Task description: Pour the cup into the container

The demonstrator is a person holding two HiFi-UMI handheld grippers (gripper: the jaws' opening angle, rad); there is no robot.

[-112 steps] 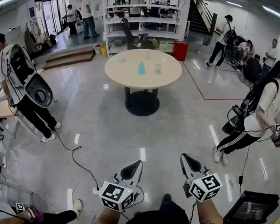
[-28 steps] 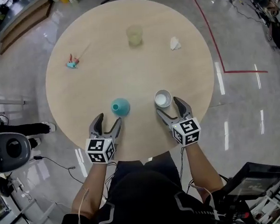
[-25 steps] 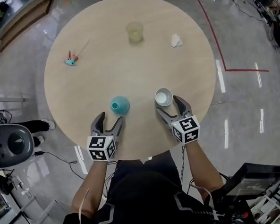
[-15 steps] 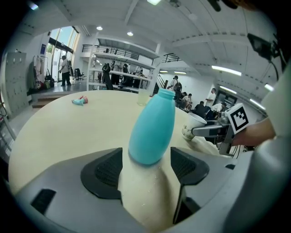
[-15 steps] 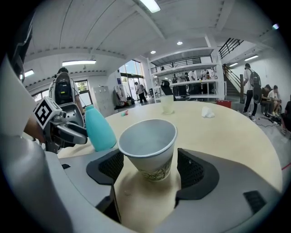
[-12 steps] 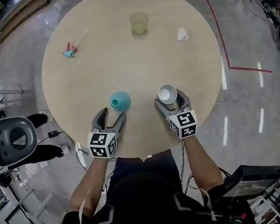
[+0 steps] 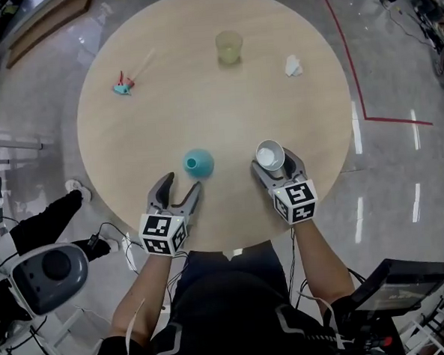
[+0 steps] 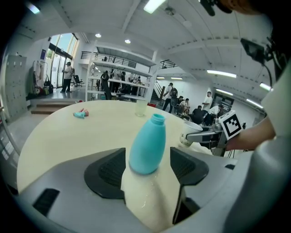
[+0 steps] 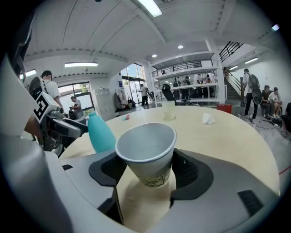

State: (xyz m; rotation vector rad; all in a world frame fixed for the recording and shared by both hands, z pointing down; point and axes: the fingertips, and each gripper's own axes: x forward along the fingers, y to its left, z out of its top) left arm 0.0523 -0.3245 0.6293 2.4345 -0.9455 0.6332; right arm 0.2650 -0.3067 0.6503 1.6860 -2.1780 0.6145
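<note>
On the round table (image 7: 202, 99) near its front edge stands a teal bottle (image 7: 198, 163) with an open neck. My left gripper (image 7: 181, 185) is open around the bottle (image 8: 148, 145), with a gap showing on each side. A white paper cup (image 7: 269, 155) sits to the right of the bottle. My right gripper (image 7: 273, 162) has just been closing with the cup between its jaws. Both pads now press on the cup (image 9: 148, 152), which leans over. Its inside looks white; I cannot make out any contents.
A clear cup of yellowish liquid (image 7: 229, 47) stands at the table's far side. A crumpled tissue (image 7: 293, 66) lies to the right of it. A small teal and red item (image 7: 123, 86) lies far left. A person with gear (image 7: 48, 270) is on the floor at lower left.
My right gripper has moved forward round the paper cup and closed on it, and the cup now tilts. The left gripper has edged up to the teal bottle.
</note>
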